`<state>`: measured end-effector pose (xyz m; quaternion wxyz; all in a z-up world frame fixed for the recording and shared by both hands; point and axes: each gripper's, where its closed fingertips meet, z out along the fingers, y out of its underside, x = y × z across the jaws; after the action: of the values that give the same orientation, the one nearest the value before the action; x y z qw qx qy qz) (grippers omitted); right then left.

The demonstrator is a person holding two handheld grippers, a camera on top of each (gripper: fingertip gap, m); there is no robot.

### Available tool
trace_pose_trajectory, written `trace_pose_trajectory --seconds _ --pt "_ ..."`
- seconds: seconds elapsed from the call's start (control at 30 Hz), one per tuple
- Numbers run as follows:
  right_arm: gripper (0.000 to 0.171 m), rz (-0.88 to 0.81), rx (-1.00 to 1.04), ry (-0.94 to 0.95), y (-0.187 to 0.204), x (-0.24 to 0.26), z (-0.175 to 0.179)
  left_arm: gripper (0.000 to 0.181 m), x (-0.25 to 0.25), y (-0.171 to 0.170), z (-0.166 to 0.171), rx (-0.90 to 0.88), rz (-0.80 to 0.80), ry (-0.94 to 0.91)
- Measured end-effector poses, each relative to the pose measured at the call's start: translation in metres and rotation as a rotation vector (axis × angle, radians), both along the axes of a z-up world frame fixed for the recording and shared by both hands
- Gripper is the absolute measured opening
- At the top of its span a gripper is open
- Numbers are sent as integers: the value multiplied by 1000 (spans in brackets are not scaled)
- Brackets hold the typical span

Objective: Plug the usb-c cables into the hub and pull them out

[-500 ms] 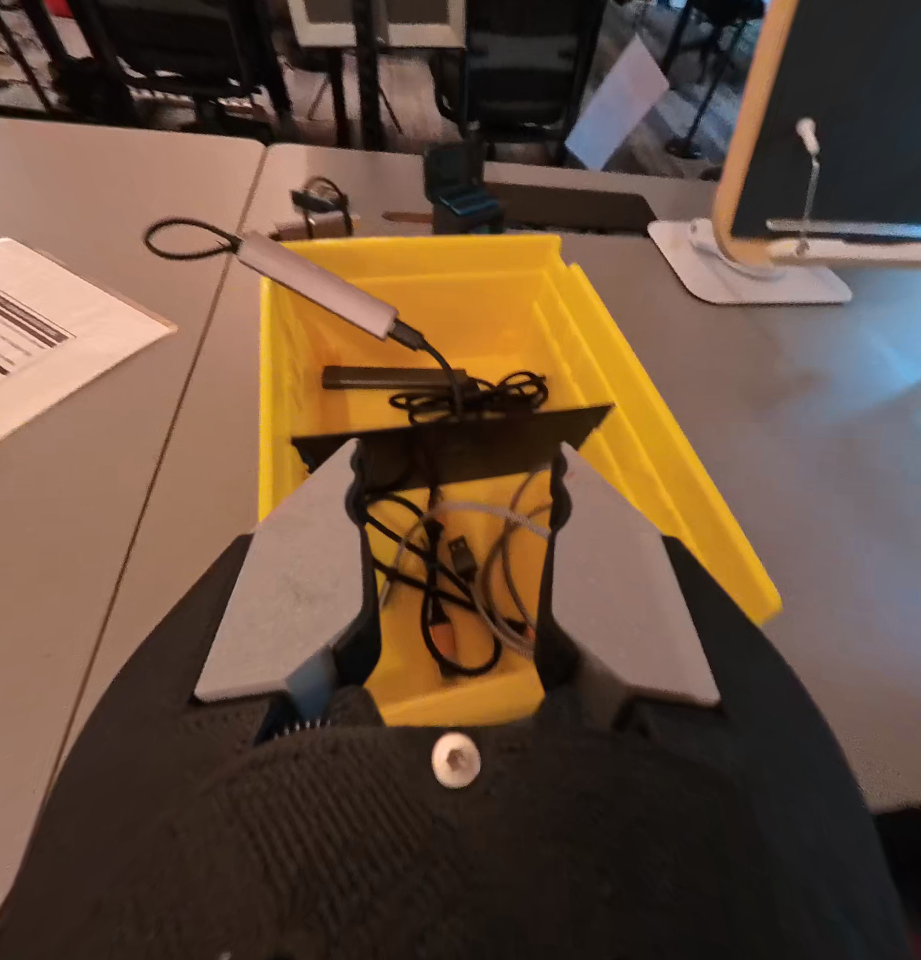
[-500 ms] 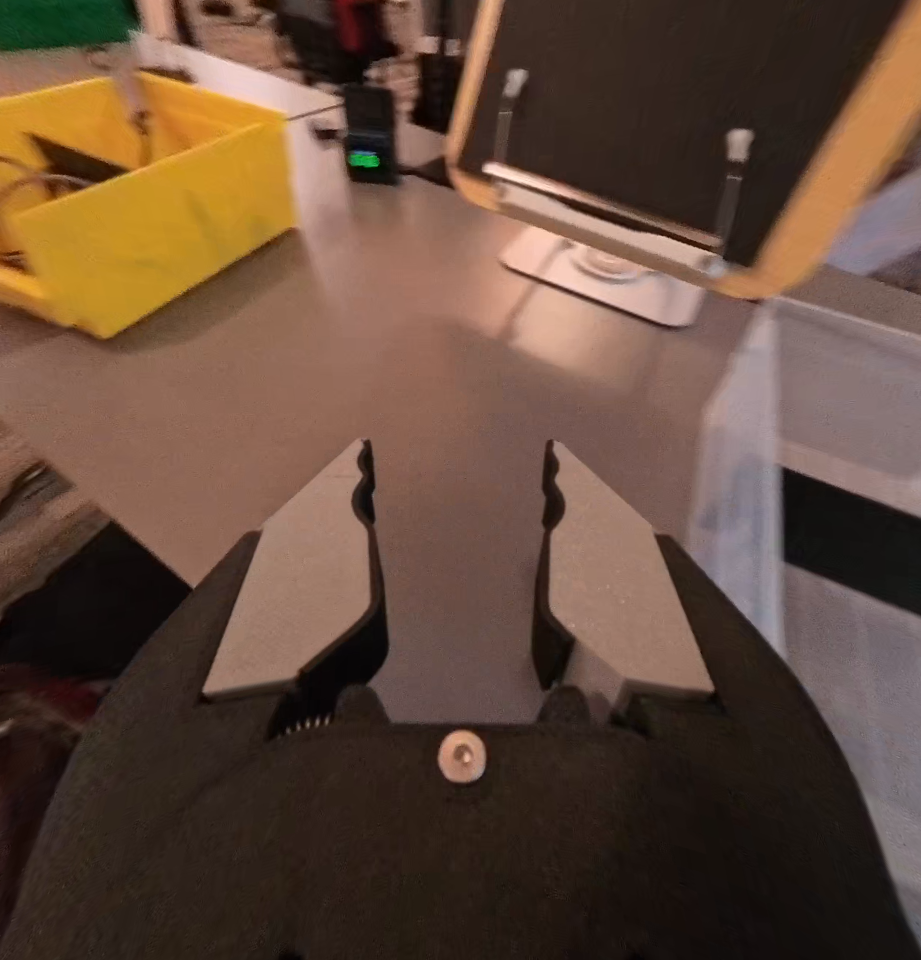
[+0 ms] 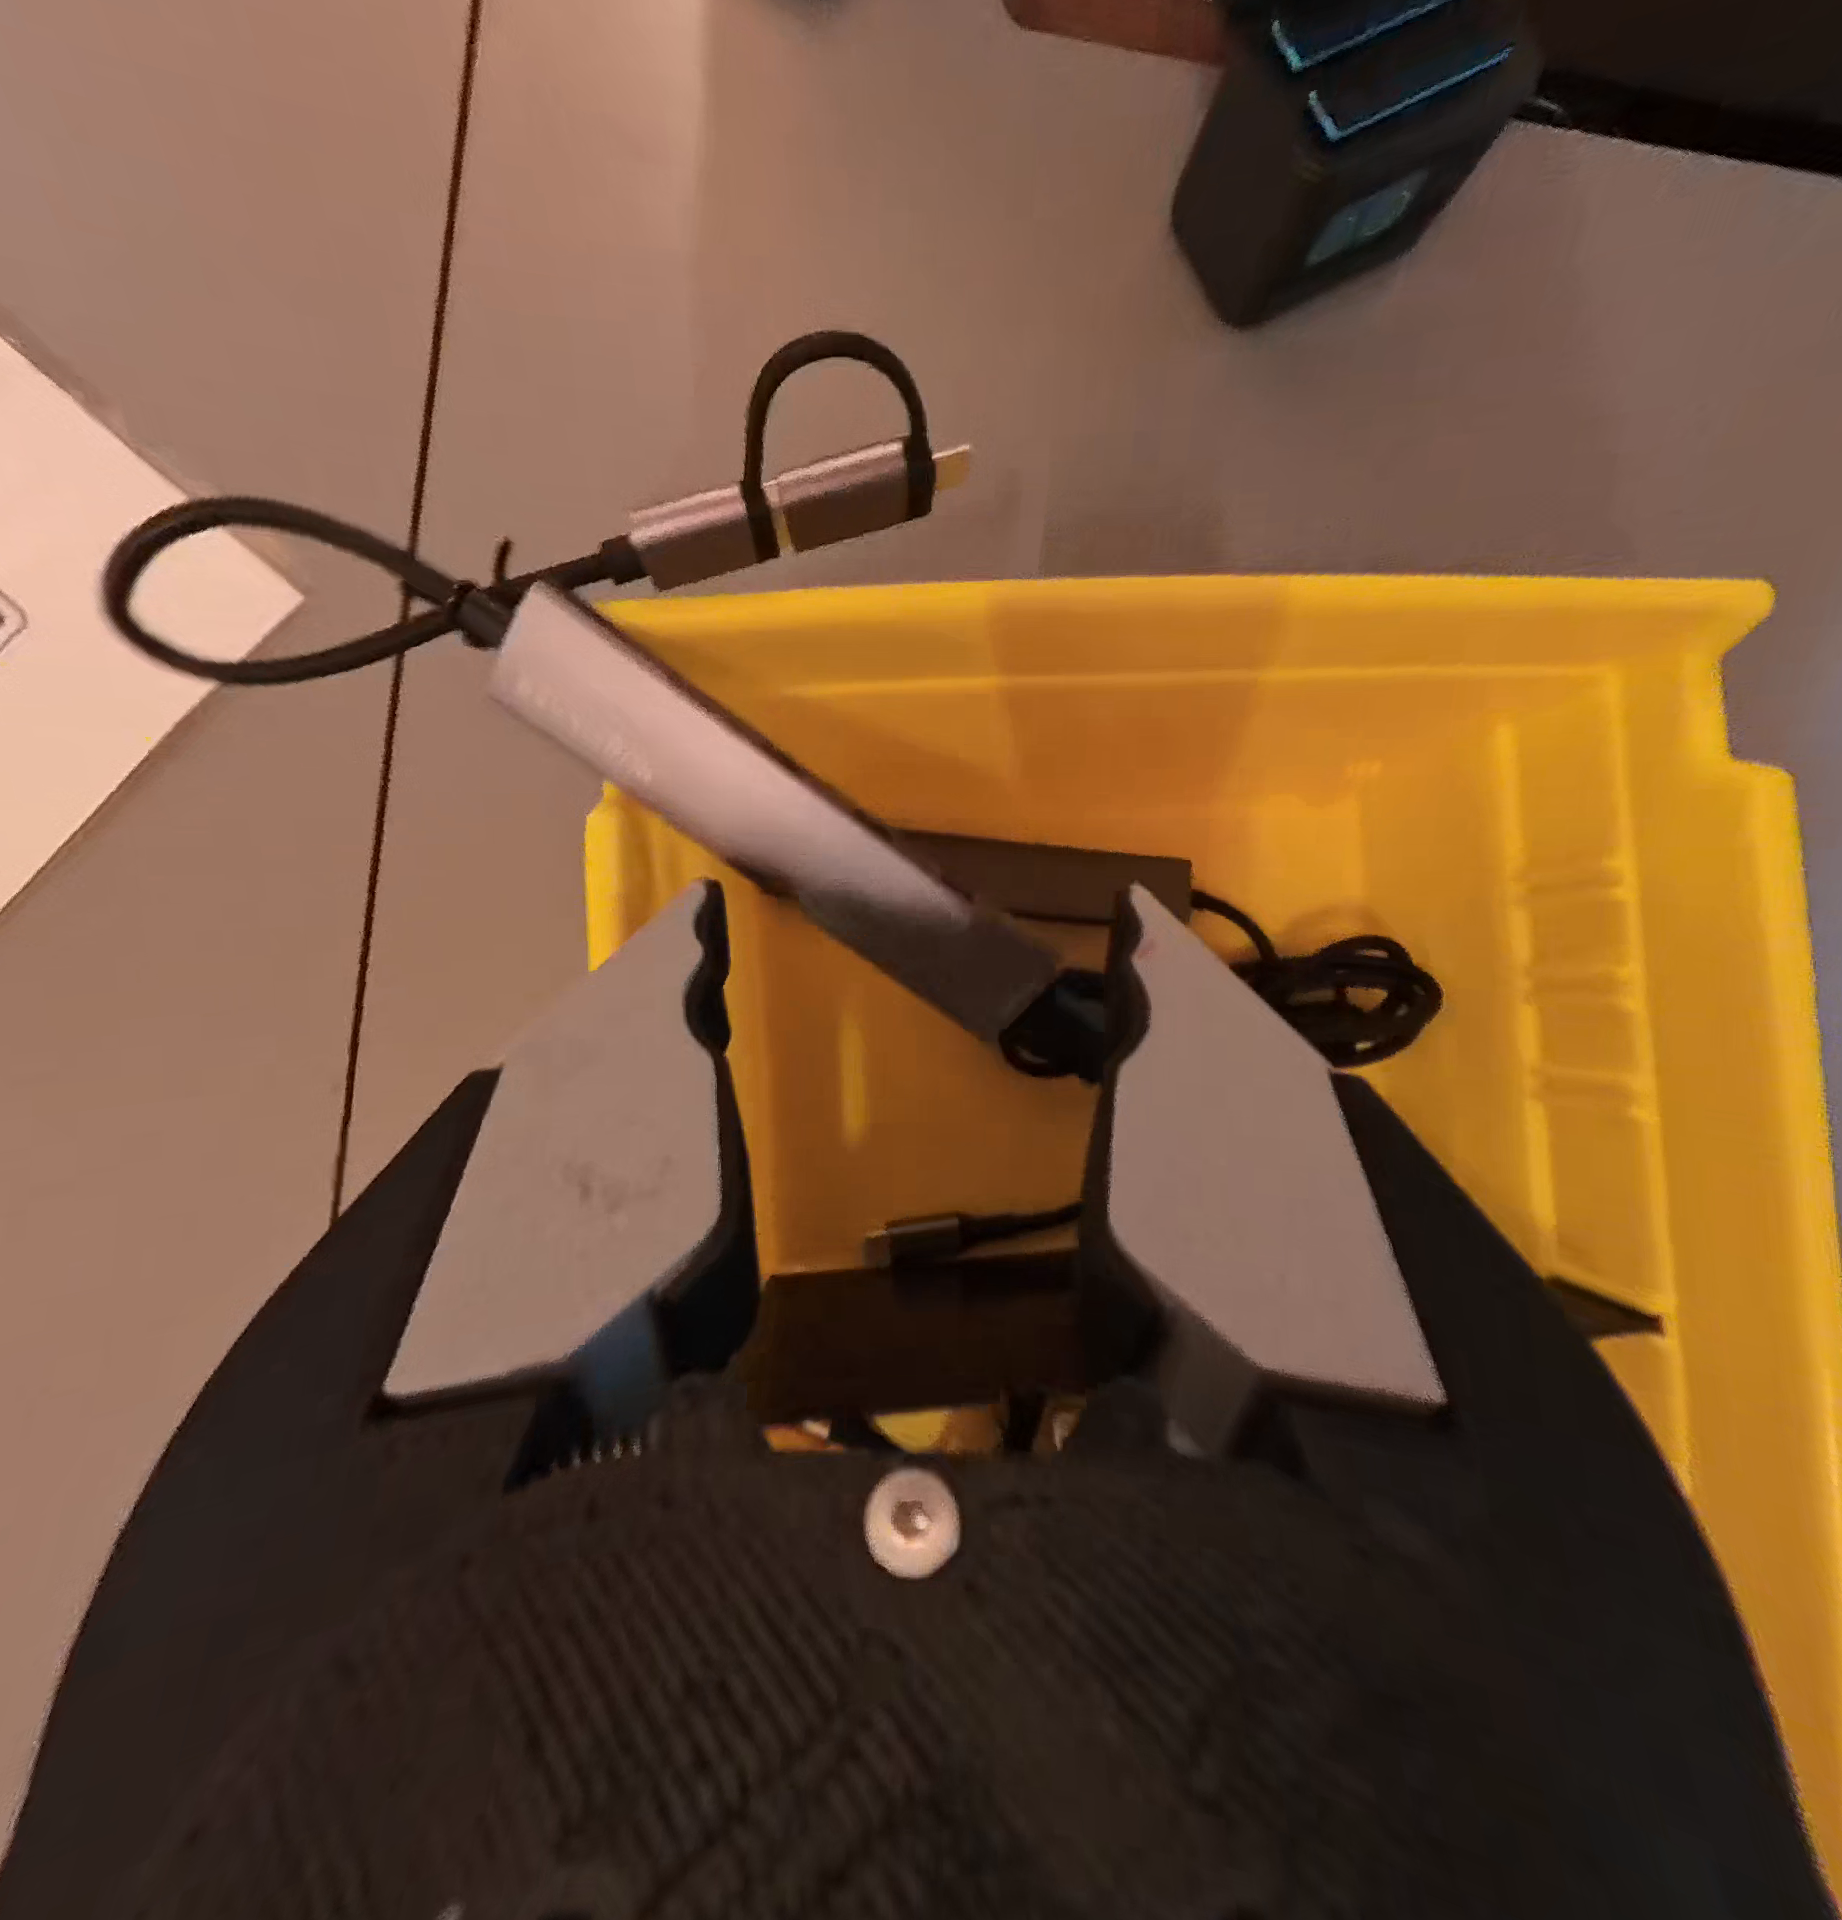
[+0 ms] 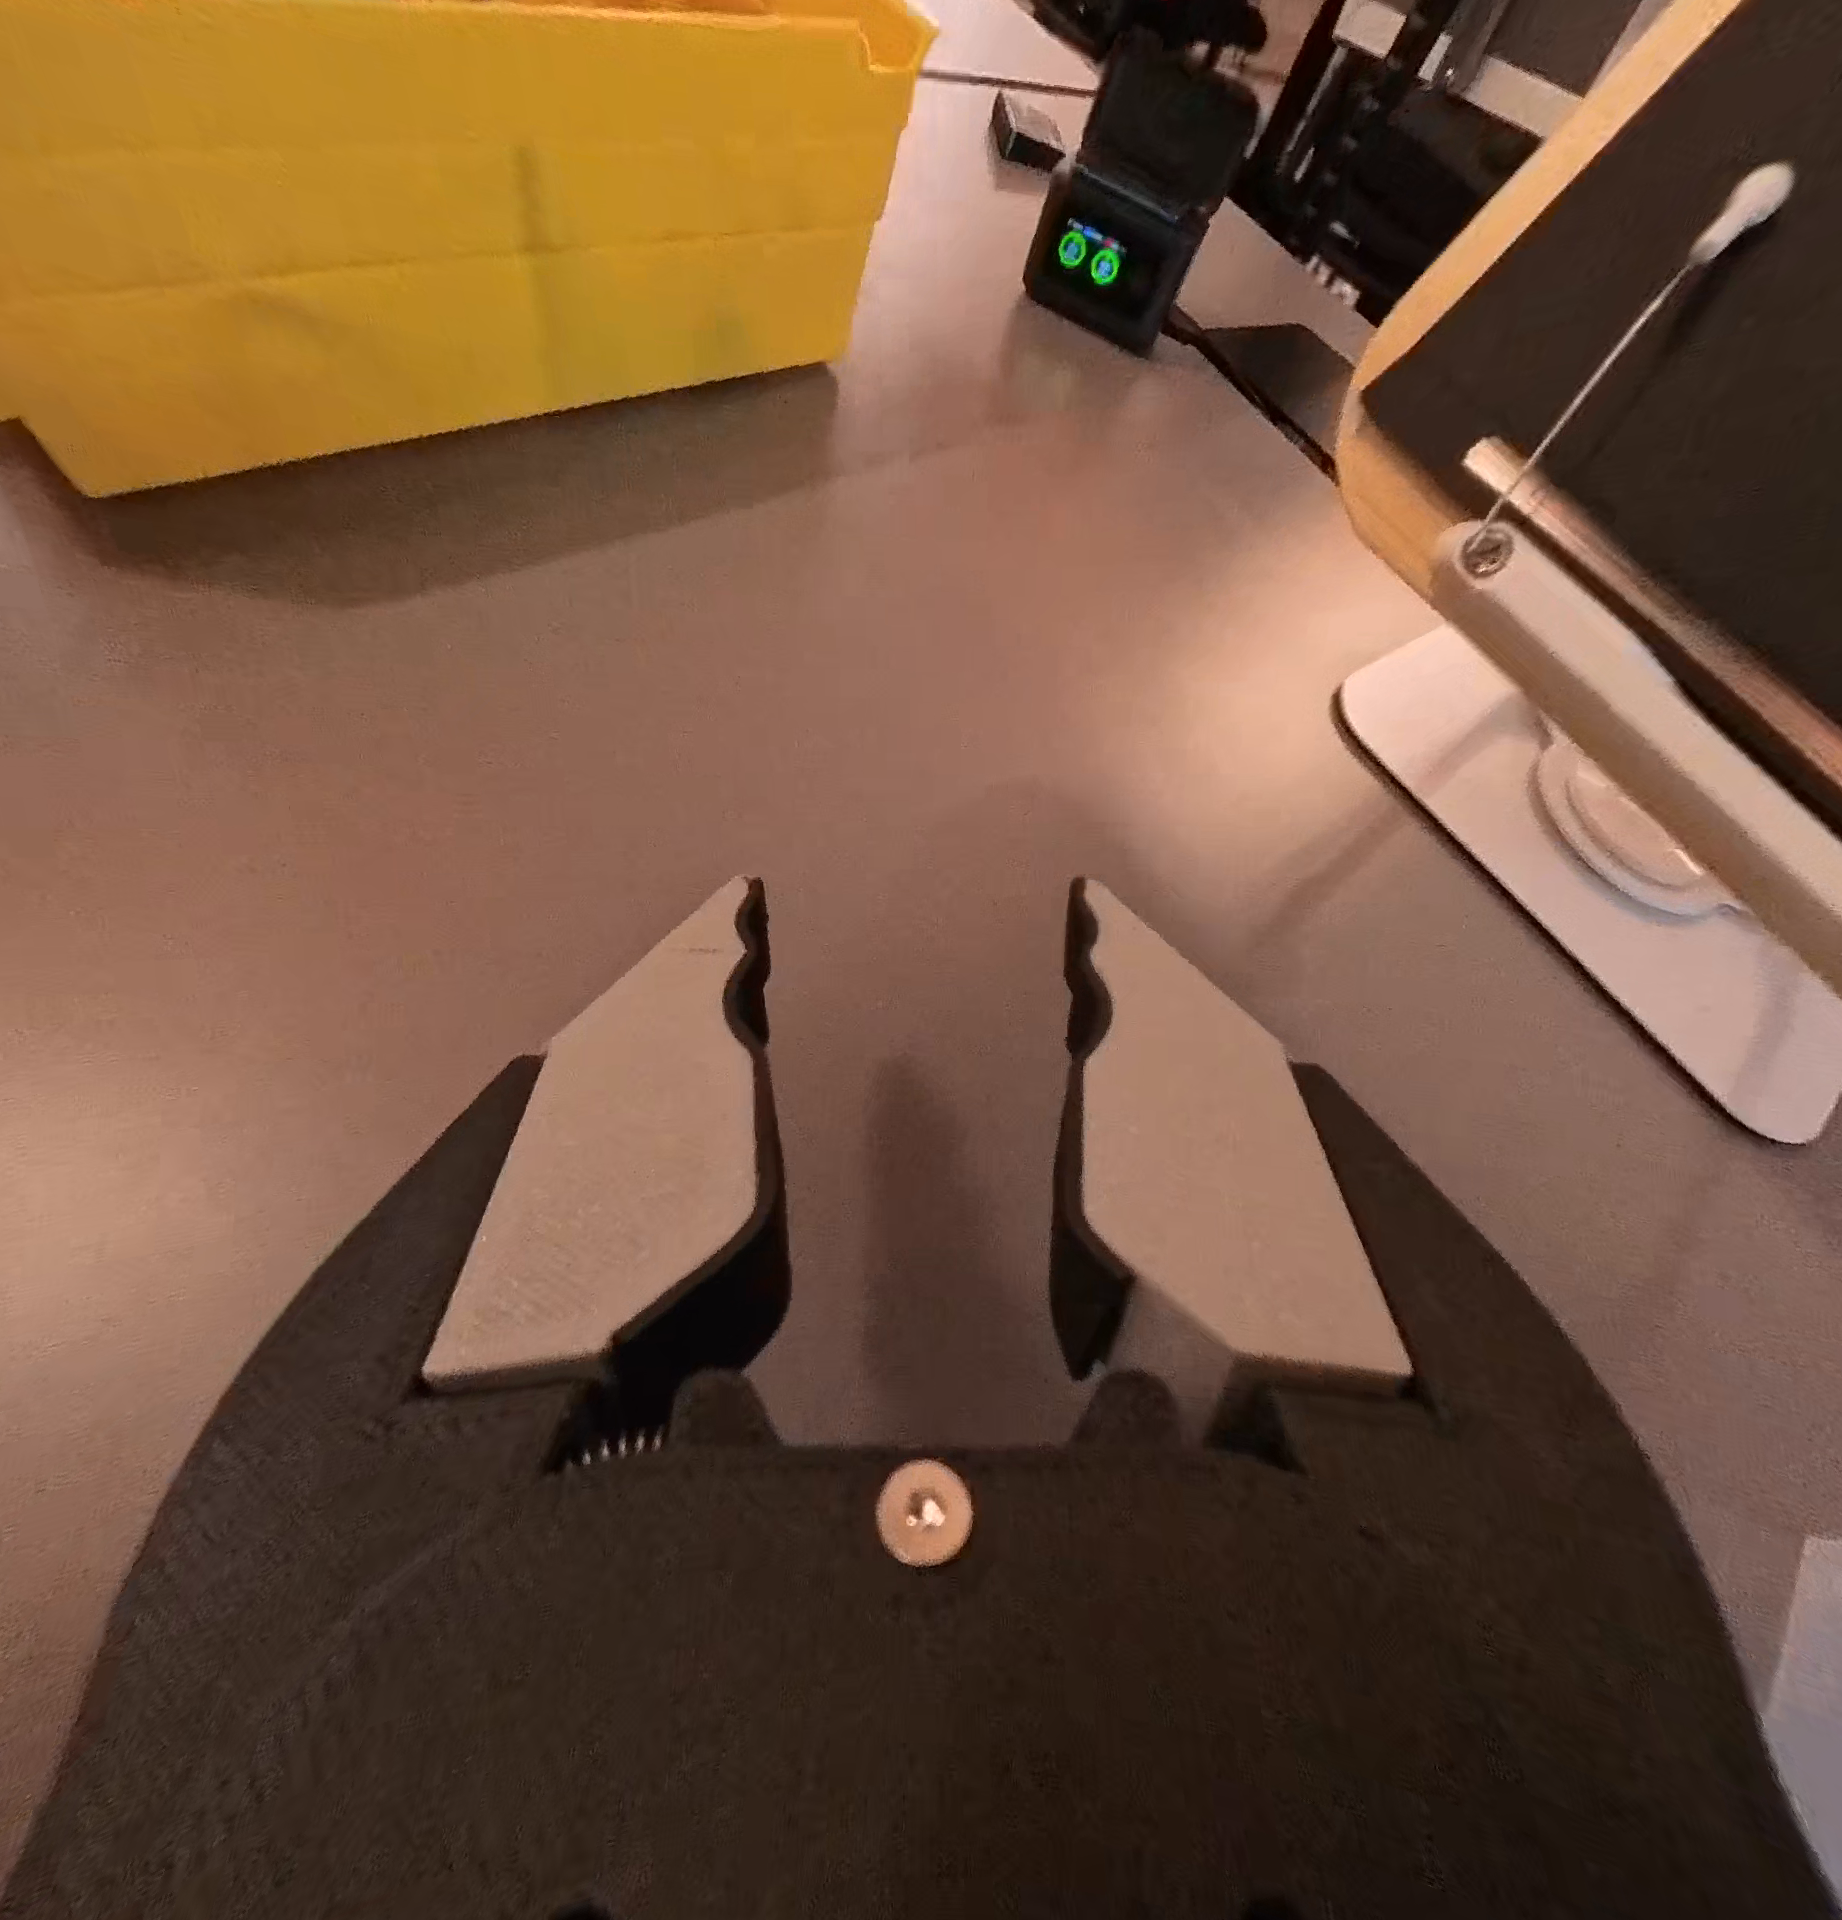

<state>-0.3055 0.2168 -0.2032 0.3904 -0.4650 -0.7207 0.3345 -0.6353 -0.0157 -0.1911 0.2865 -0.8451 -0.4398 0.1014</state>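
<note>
A slim grey hub leans over the far-left rim of the yellow bin. Its own short black lead loops over the table to a grey plug. A black cable is plugged into the hub's lower end and lies coiled in the bin. A loose usb-c plug lies lower in the bin. My left gripper is open above the bin, its fingertips on either side of the hub's lower end, not touching. My right gripper is open and empty over bare table, right of the bin.
A black divider plate crosses the bin near me. A small black device with a lit screen stands behind the bin, also in the left wrist view. A wood-framed dark panel on a white stand is at right. White paper lies at left. My hands' fingertips stand some 40 cm from each other.
My left gripper has moved forward and tilted down over the bin, so the hub now lies between its fingertips. My right gripper has moved closer to the bin and the stand.
</note>
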Motion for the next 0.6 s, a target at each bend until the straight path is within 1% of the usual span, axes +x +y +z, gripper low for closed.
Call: trace_pose_trajectory --seconds 0.03,0.07,0.1,0.13,0.2,0.23,0.3,0.4,0.47,0.6 --pt "55 11 -6 -10 1 -1 -5 68 -2 2 -5 -22 -8 -6" --pt "55 18 -15 -27 1 0 -9 62 -6 1 -10 -68 -18 6" --pt "54 21 -24 -39 2 2 -12 61 -8 1 -12 -97 -40 24" --pt "52 26 -33 -35 2 5 -12 57 -10 0 -10 -118 -53 37" --pt "47 44 -54 -28 -1 11 -13 34 -15 -5 2 -149 -50 93" --pt "47 54 -63 -35 -4 13 -15 28 -17 -6 11 -142 -45 128" --pt "47 73 -72 -43 -10 15 -17 22 -20 -7 32 -125 -23 212" --pt "46 89 -62 -31 -18 15 -15 21 -14 -4 72 -125 -12 354" --pt "45 78 -28 -11 -16 15 -13 21 -4 1 105 -119 -24 459" --pt "42 31 -3 19 -5 15 -12 19 33 20 185 -69 -73 657"
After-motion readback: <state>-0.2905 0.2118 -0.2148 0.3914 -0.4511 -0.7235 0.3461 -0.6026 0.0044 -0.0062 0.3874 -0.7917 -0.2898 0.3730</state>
